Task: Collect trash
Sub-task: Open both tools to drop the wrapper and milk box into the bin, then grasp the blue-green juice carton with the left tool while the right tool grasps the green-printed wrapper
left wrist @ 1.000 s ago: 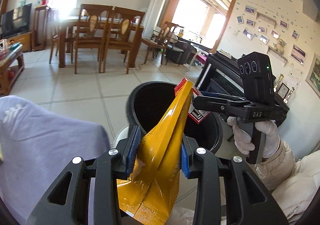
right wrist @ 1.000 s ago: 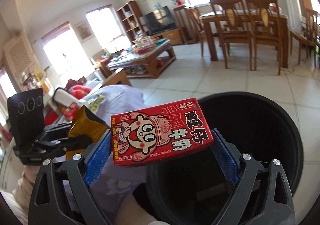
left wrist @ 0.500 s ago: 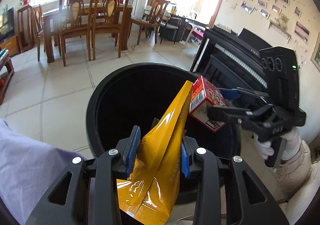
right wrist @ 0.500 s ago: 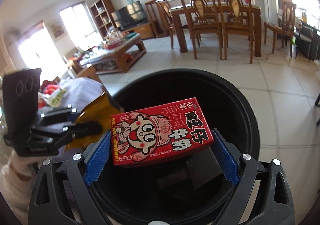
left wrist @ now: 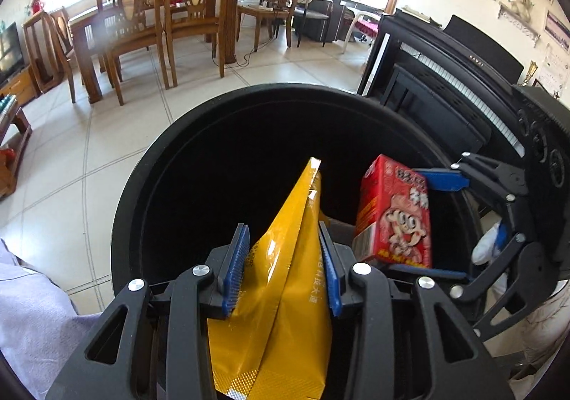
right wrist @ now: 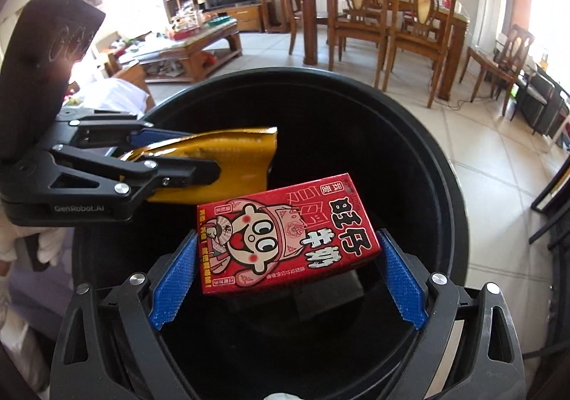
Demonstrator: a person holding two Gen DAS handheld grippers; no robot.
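A wide black trash bin (left wrist: 135, 204) fills both views, seen from above its rim (right wrist: 445, 168). My left gripper (left wrist: 281, 232) holds a crumpled yellow foil bag (left wrist: 285, 275) over the bin's mouth. Its jaws are opening, and the bag still stands between the blue pads. From the right wrist view, that gripper (right wrist: 192, 154) and the bag (right wrist: 228, 165) reach in from the left. My right gripper (right wrist: 286, 239) is shut on a red milk carton (right wrist: 285, 236) with a cartoon face, also over the bin. In the left wrist view the carton (left wrist: 395, 218) sits at the right, inside the right gripper (left wrist: 409, 222).
Some dark flat trash (right wrist: 320, 296) lies at the bin's bottom. A black piano (left wrist: 445, 86) stands just right of the bin. A purple cloth (left wrist: 32, 311) lies at the left. Wooden dining chairs (left wrist: 192, 19) and a coffee table (right wrist: 192, 43) stand across the tiled floor.
Both grippers have come down and forward over the bin, which now fills the views. The yellow bag and the red carton hang inside its rim, closer together.
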